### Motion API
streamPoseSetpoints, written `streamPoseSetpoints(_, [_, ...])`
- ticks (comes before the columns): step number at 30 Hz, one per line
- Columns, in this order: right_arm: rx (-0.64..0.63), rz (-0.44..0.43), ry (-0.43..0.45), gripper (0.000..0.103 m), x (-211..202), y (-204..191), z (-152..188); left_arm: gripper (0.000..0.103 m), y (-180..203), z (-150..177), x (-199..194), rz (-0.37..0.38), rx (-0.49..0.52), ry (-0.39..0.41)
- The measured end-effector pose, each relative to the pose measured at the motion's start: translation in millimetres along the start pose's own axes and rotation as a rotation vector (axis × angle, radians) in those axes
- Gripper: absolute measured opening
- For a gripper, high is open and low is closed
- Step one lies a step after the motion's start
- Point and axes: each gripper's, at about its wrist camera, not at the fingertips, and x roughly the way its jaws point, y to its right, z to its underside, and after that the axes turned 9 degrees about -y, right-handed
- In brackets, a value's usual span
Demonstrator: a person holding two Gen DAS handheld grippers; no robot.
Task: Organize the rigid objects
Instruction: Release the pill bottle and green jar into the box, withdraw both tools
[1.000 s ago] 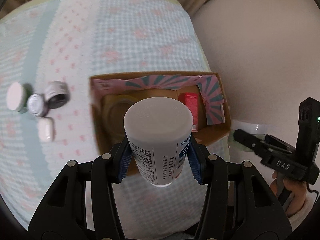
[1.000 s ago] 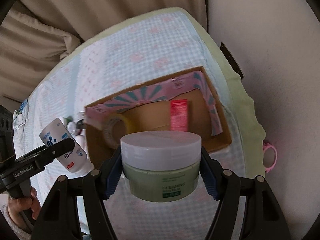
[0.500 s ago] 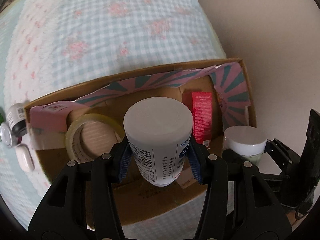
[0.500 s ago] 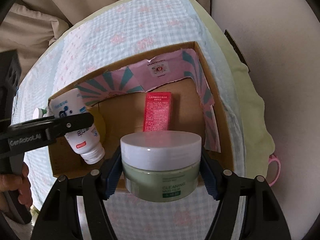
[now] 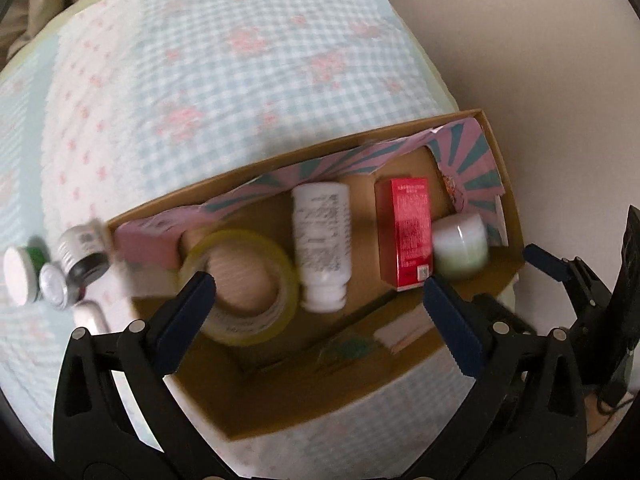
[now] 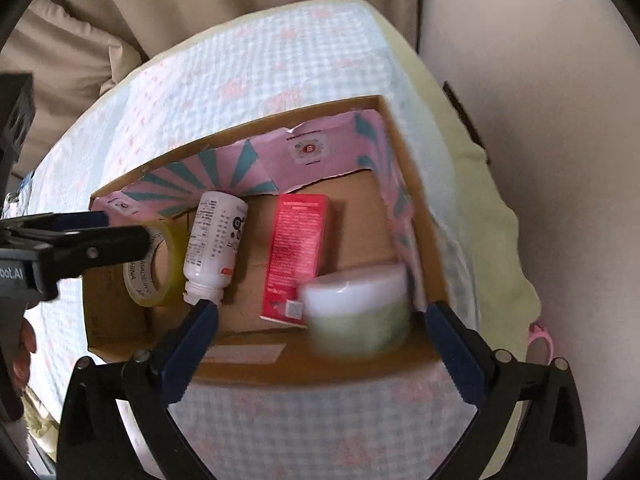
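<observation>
On the checked bedspread (image 5: 224, 92) sits the cardboard box (image 5: 304, 412), its right end close to the bed's edge and the pale wall. Inside, L to R: tape roll (image 5: 248, 276), white bottle (image 5: 322, 240) lying on its side, red carton (image 5: 412, 236), green cream jar (image 6: 360, 312) in the right corner, blurred. Bare floor shows btwn bottle and carton; elsewhere it's tight. Small jars (image 5: 48, 268) cluster outside the box's left wall. Left gripper (image 5: 320, 312) hangs above the box, jaws opening wide, nothing btwn them; bottle lies free below. Right gripper (image 6: 324, 332) likewise, jaws opening, pads clear of the jar under them.
</observation>
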Motion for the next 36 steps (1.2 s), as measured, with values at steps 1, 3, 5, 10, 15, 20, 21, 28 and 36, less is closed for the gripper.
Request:
streamPoseSetpoints(1, [0.006,-0.001,0.005,0.103,-3,1,3,0.103,-5,5,-3,-0.001,-0.011,0.005])
streamPoseSetpoints(3, [0.009,0.010,0.022,0.103,-9,0,12,0.103,-13,15,-11,0.003,-0.028,0.016])
streamPoseSetpoints(5, [0.000,0.023,0.029,0.103,-14,-2,18,0.103,-21,25,-21,0.007,-0.048,0.029])
streamPoseSetpoints(10, [-0.003,0.026,0.040,0.103,-27,-7,23,0.103,-32,49,-45,0.003,-0.076,0.066])
streamPoseSetpoints(15, [-0.004,0.027,0.070,0.103,-48,-19,23,0.103,-37,74,-73,-0.007,-0.092,0.120])
streamPoseSetpoints(20, [-0.031,0.029,0.090,0.103,-70,-39,30,0.103,-46,106,-105,-0.010,-0.109,0.176])
streamPoseSetpoints(21, [-0.046,0.046,0.096,0.103,-75,-46,32,0.103,-49,113,-112,-0.012,-0.112,0.186])
streamPoseSetpoints(28, [-0.105,0.064,0.137,0.103,-119,-95,55,0.103,-88,170,-165,-0.046,-0.128,0.265])
streamPoseSetpoints(36, [-0.091,0.063,0.231,0.103,-167,-163,80,0.103,-144,243,-221,-0.096,-0.154,0.377])
